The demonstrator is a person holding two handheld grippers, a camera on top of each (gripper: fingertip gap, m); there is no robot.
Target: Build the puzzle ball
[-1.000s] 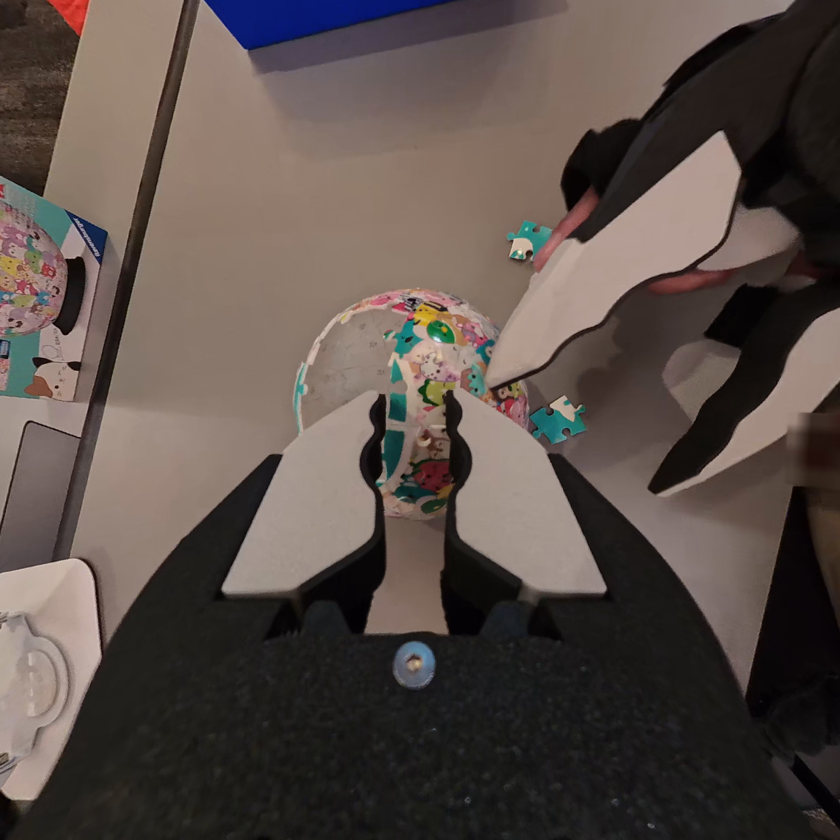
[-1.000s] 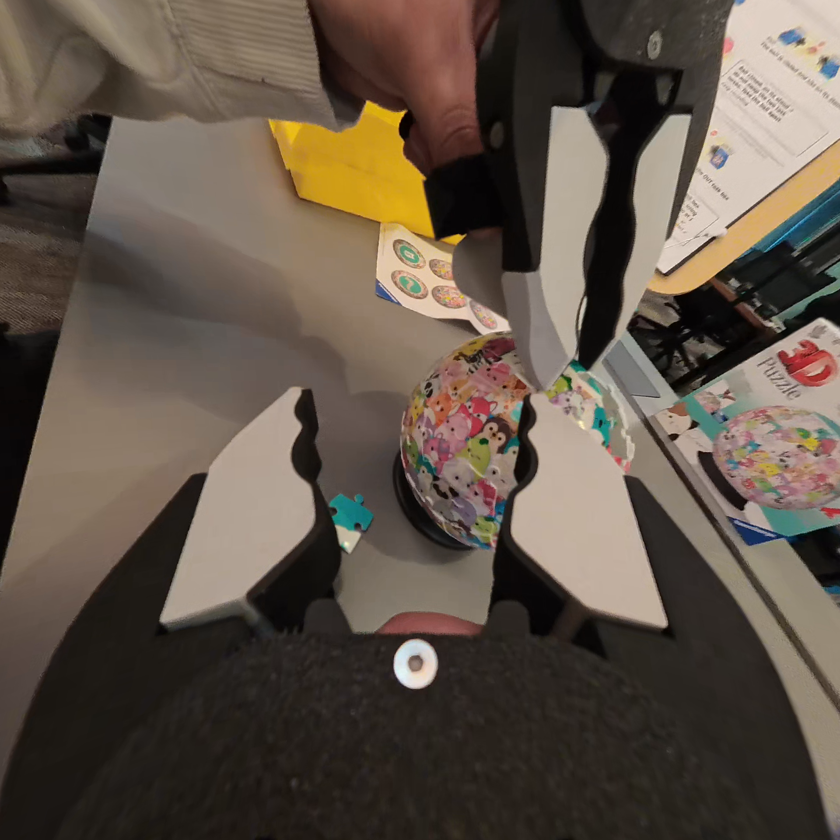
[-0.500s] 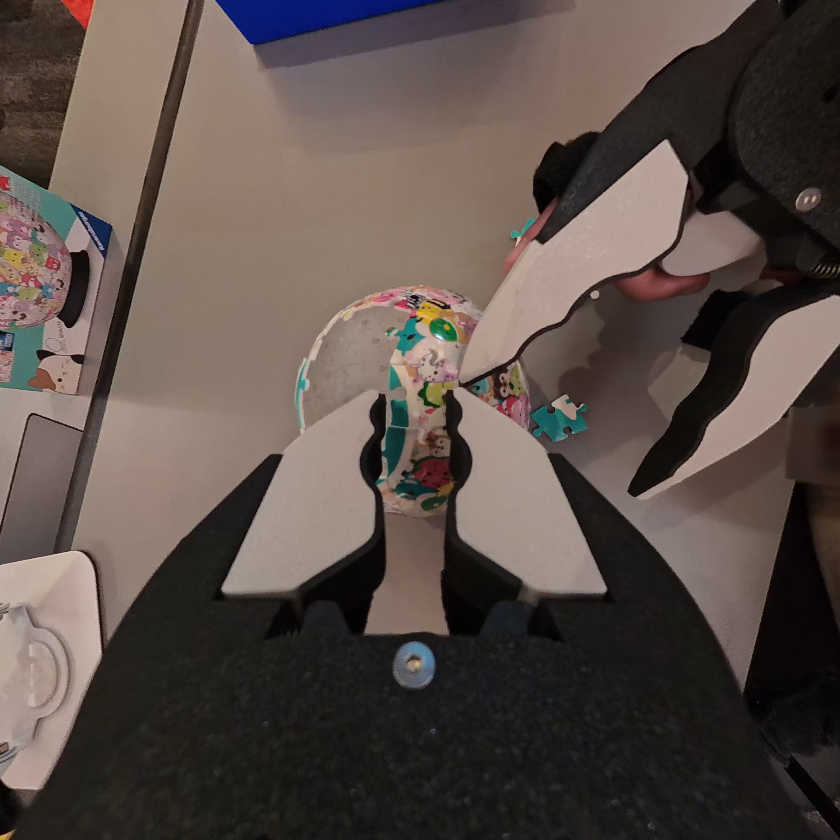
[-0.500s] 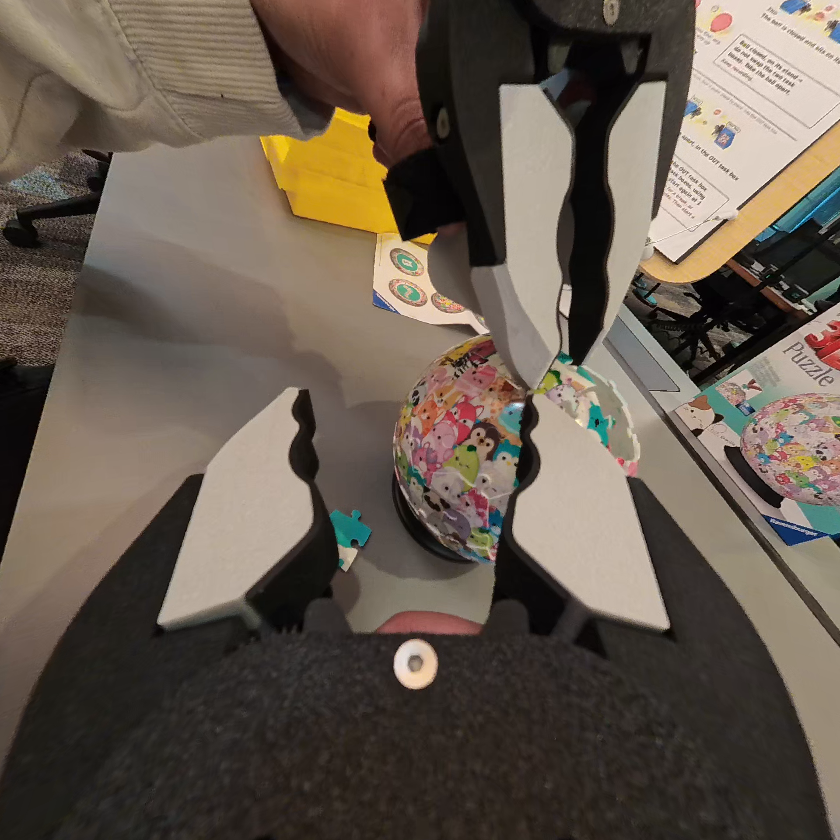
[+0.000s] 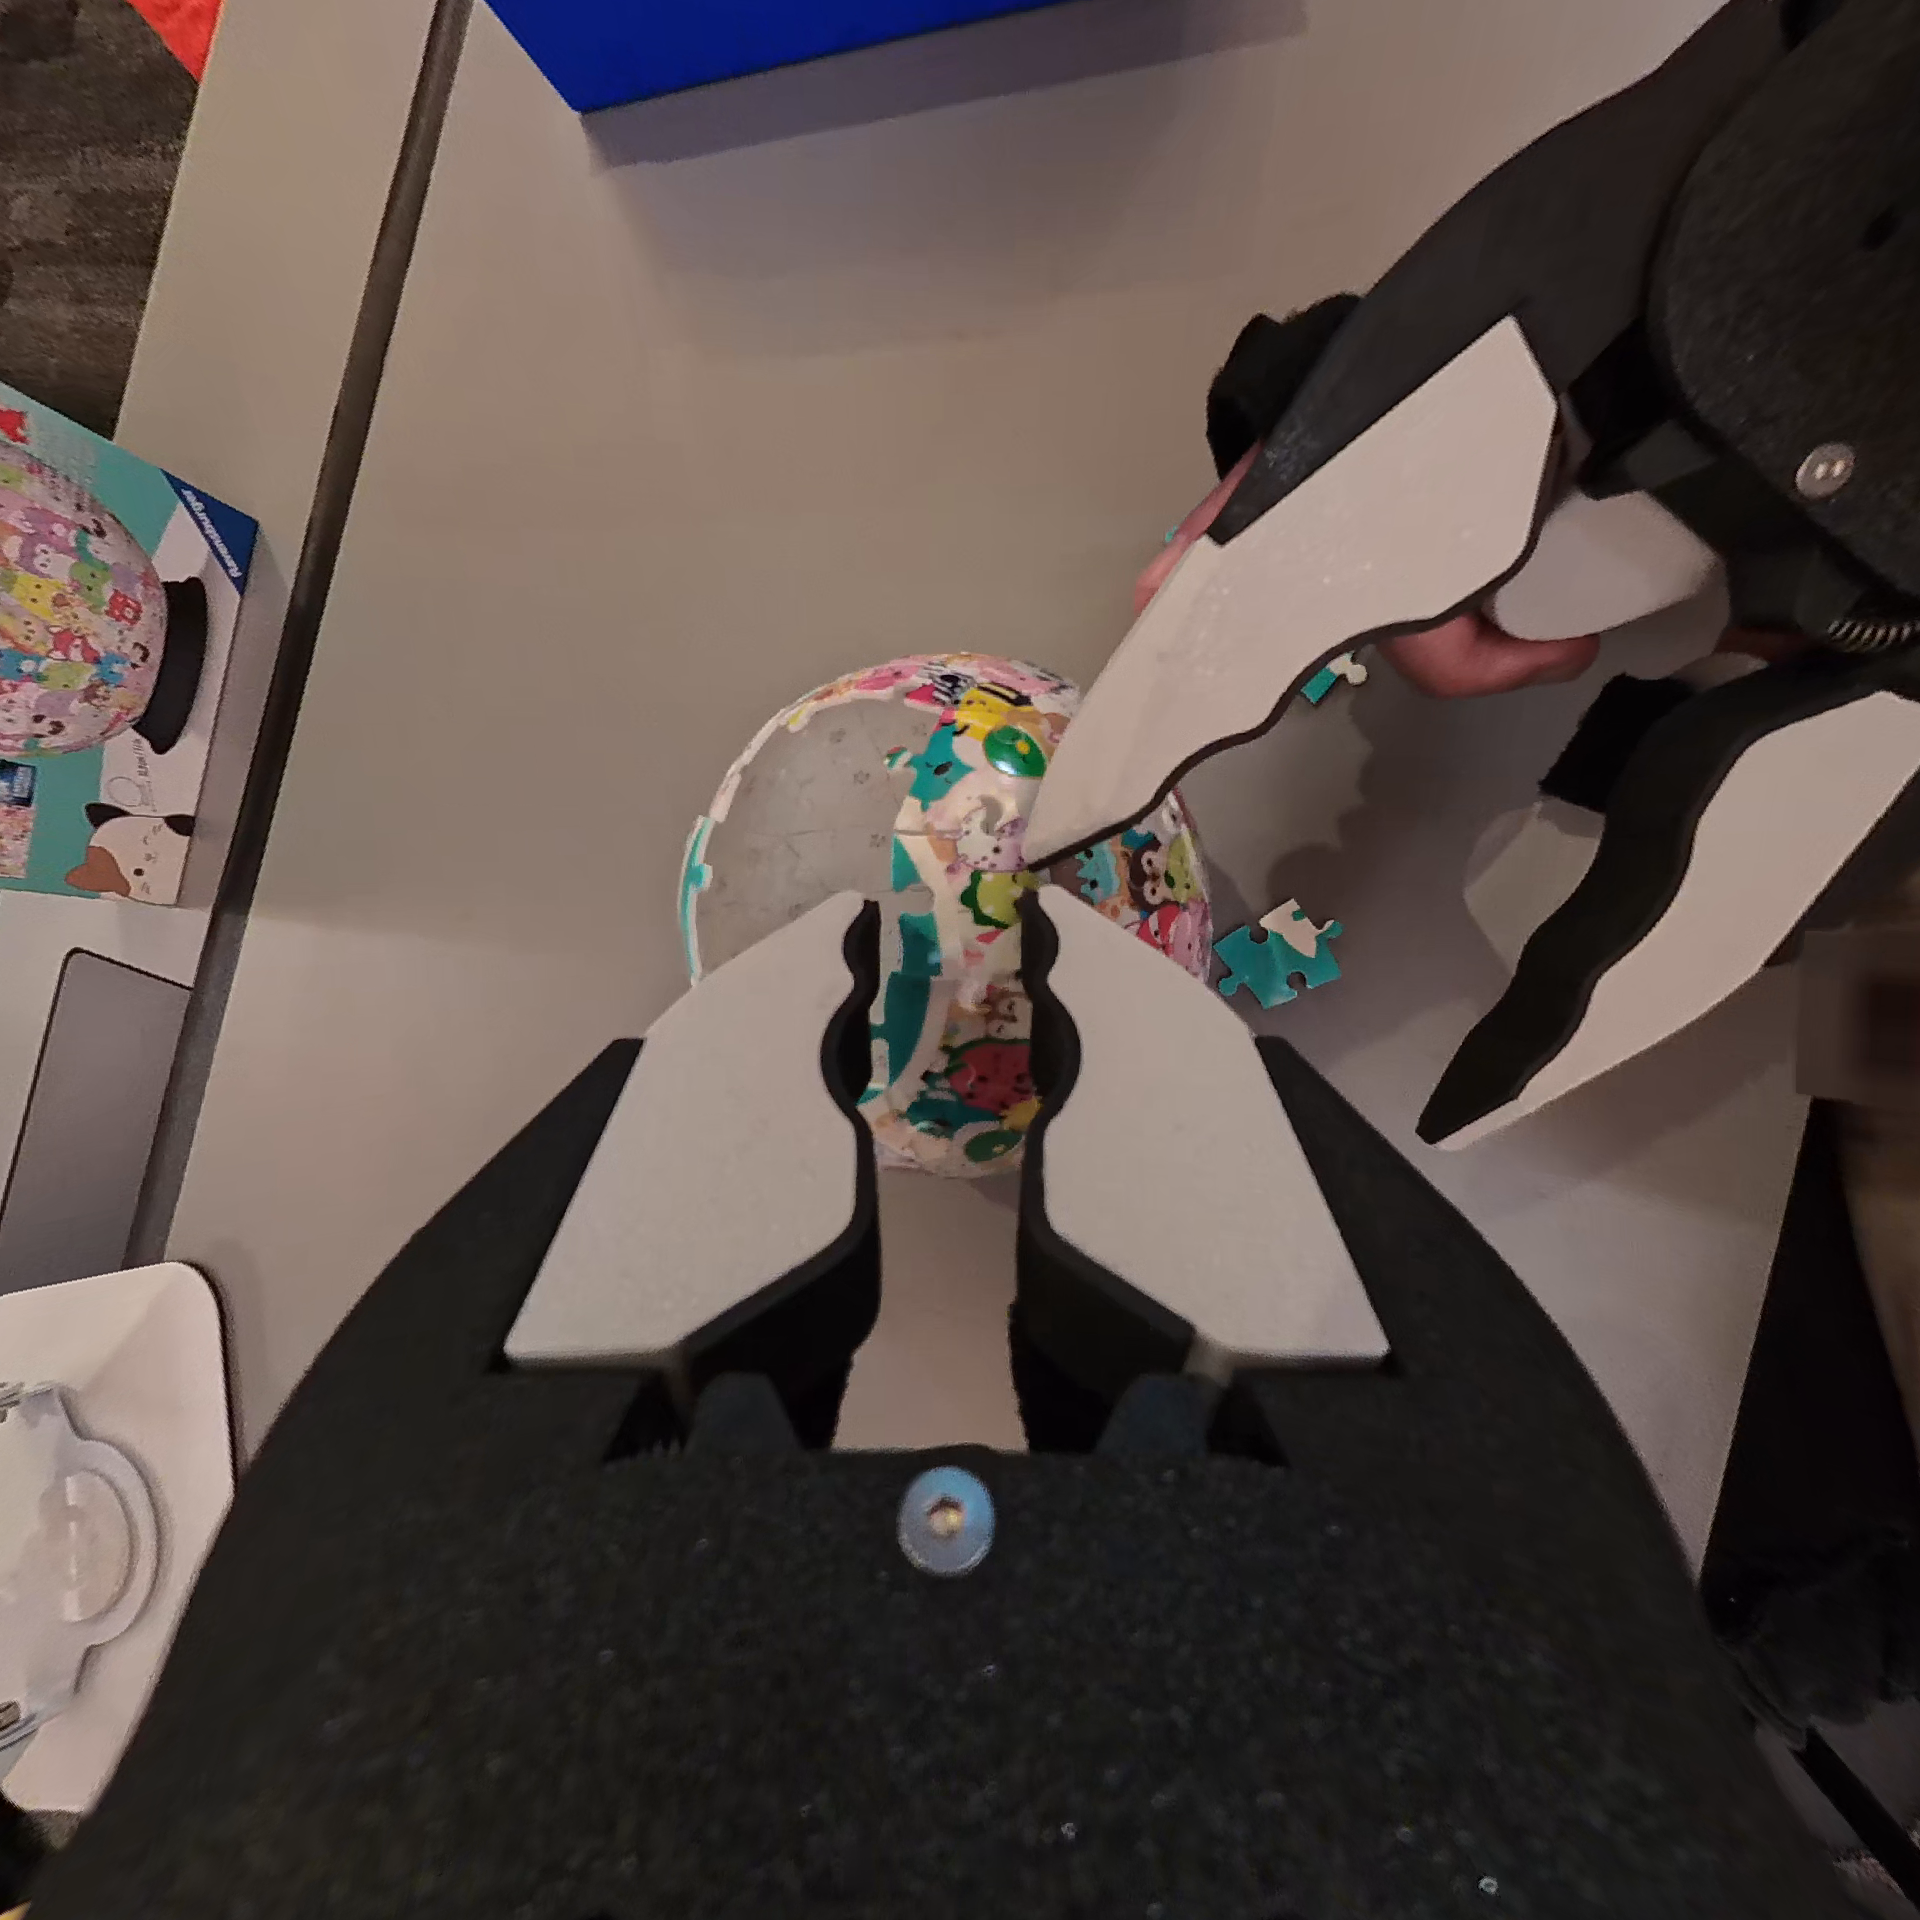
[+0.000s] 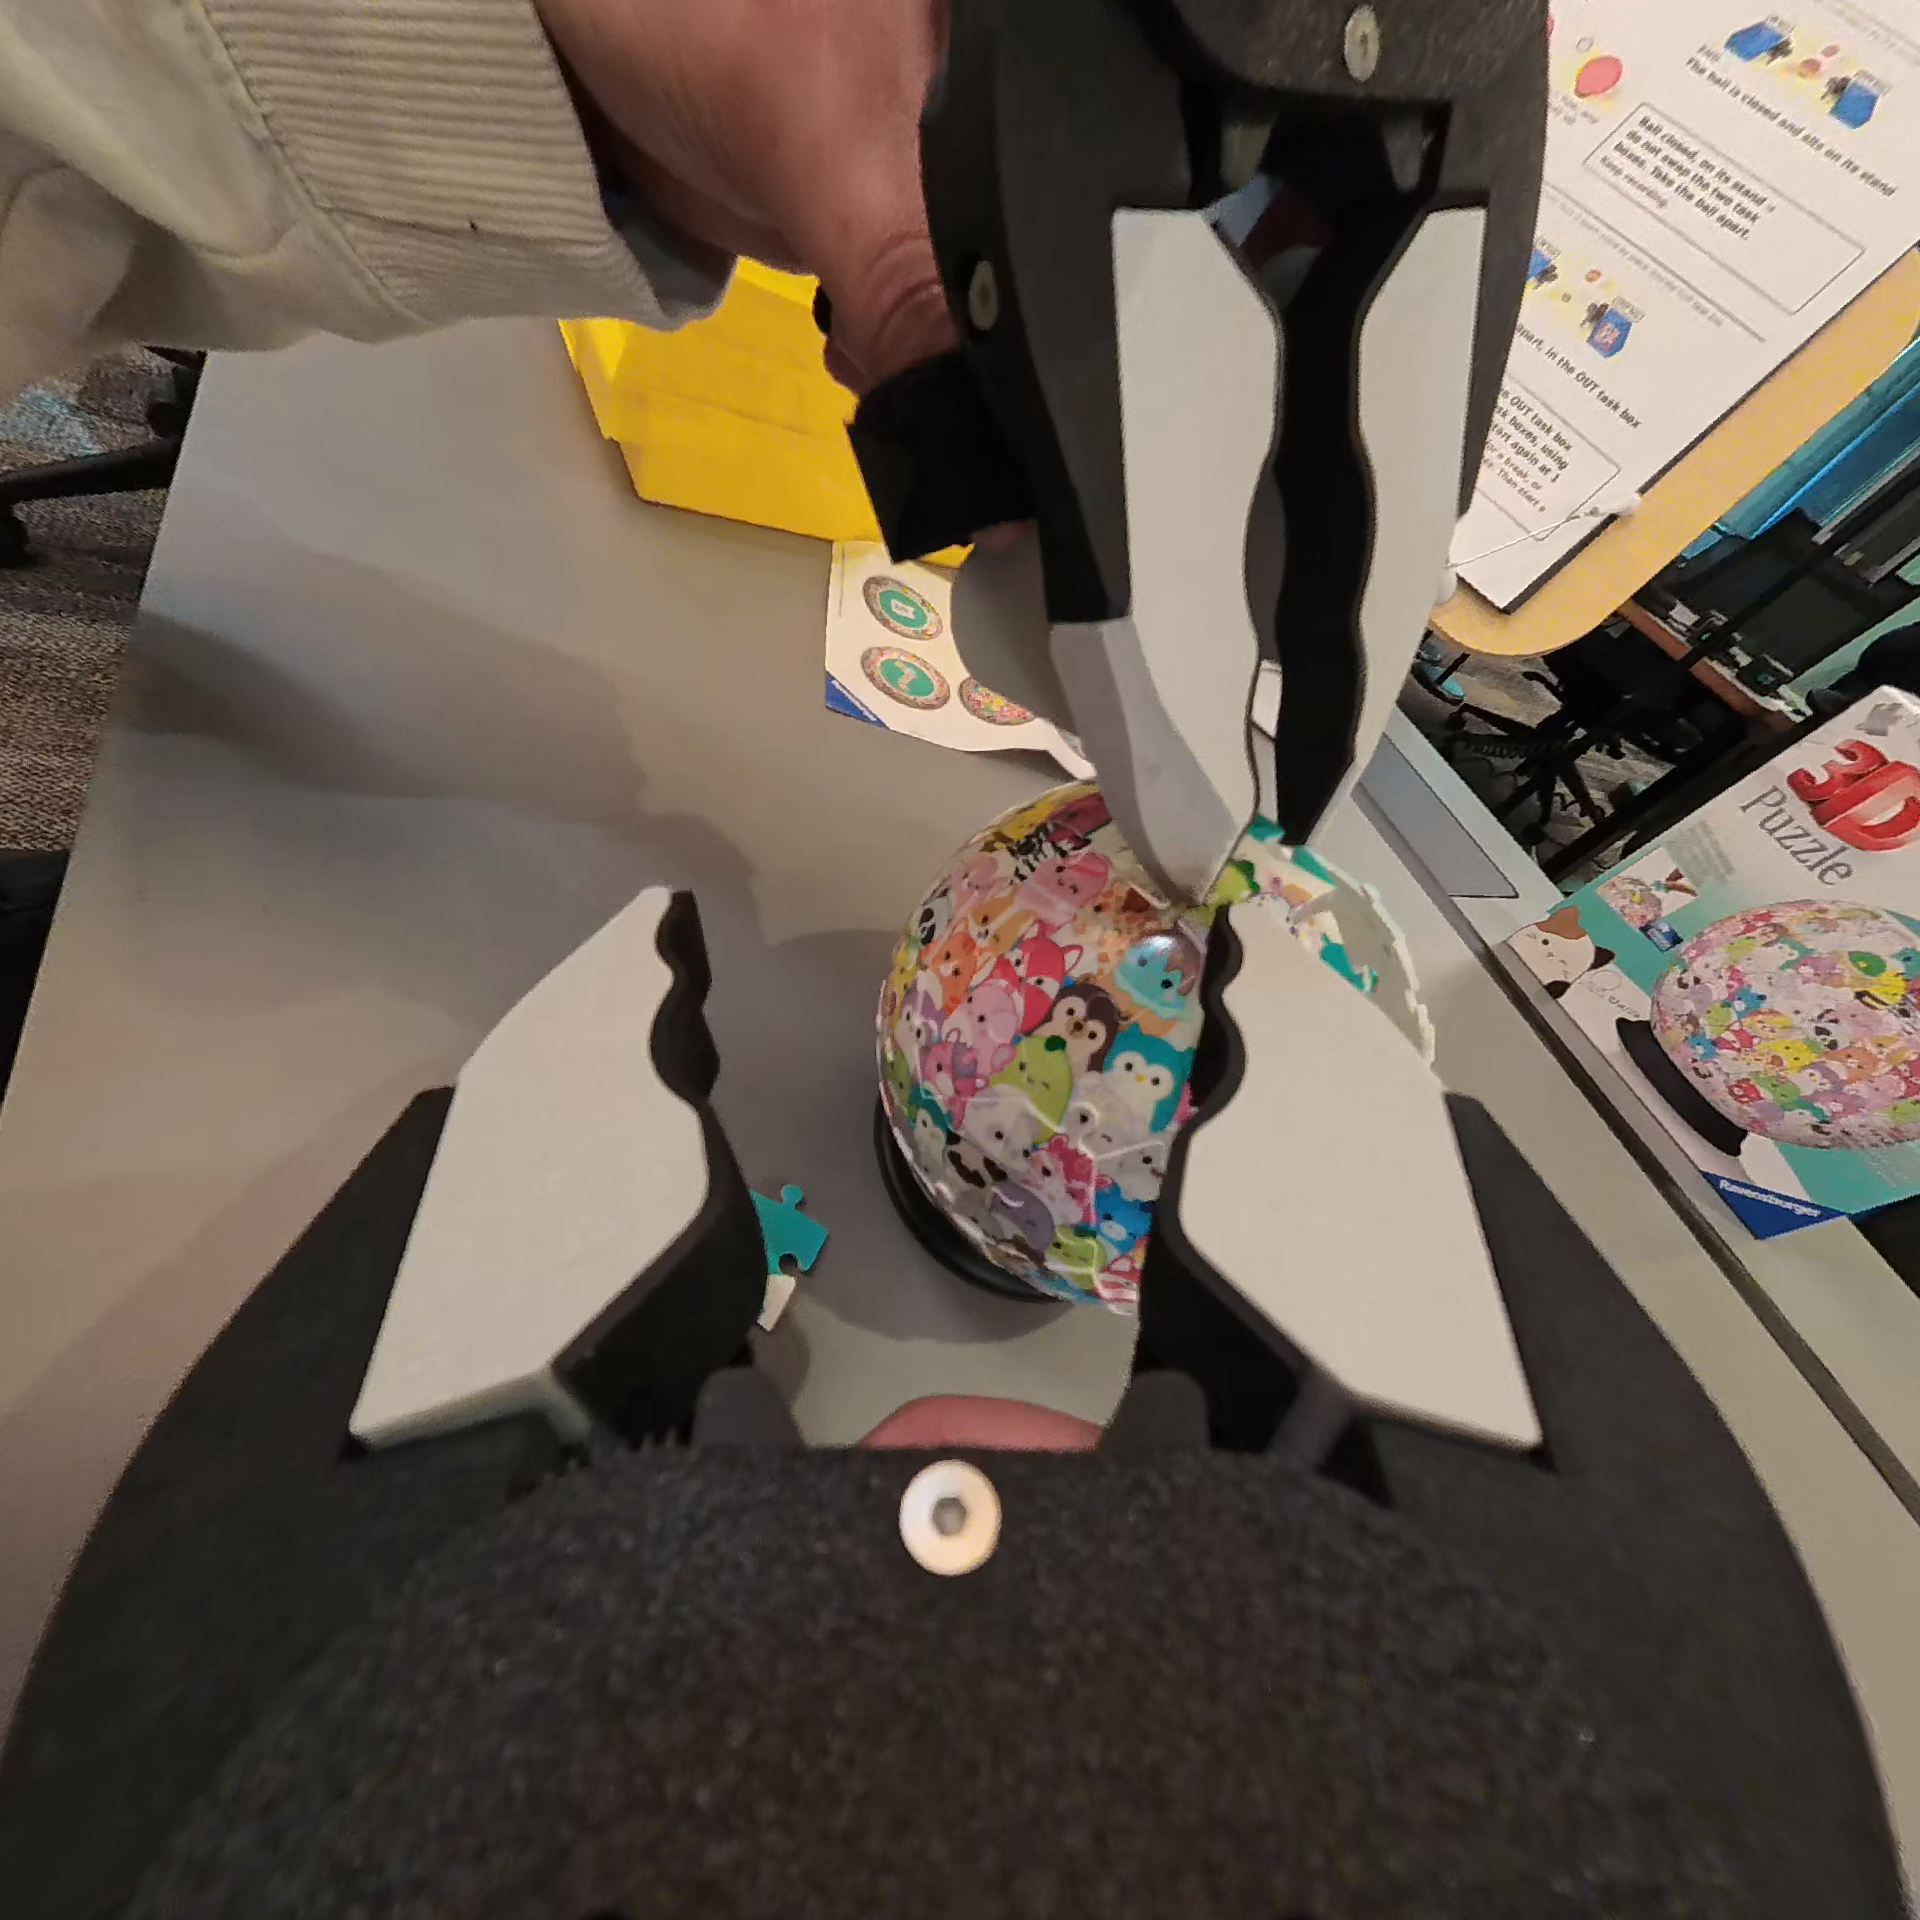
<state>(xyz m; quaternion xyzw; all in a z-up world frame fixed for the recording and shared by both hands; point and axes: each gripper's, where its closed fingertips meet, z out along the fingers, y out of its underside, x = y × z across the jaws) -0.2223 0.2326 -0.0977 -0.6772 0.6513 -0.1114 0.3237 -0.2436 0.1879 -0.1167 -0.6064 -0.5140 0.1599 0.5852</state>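
In the left wrist view, the left gripper [image 5: 948, 914] comes down over the puzzle ball [image 5: 940, 914] from above, its jaws drawn close with only a narrow gap, and the ball's patterned wall shows in that gap; whether the tips actually pinch the wall I cannot tell. The ball sits on the grey table [image 5: 644, 540], unfinished: a jagged opening on its left side faces toward the table's left edge and shows the pale inside of the shell. A sphere has no long axis, so the opening is the only direction it gives. In the right wrist view the ball rests on a dark round stand [image 6: 971, 1262]. The right gripper [image 6: 951, 940] is held wide apart and grips nothing; its right finger lies against the ball's upper side, the tip touching or just shy of it. Just beside the ball on the table lies a loose teal puzzle piece [image 5: 1276, 954]. Farther out, a second teal piece [image 5: 1335, 677] peeks from behind the right gripper's finger. Beyond the table seam on the left lies the puzzle box [image 5: 99, 675], and a blue box [image 5: 748, 42] sits at the far edge.
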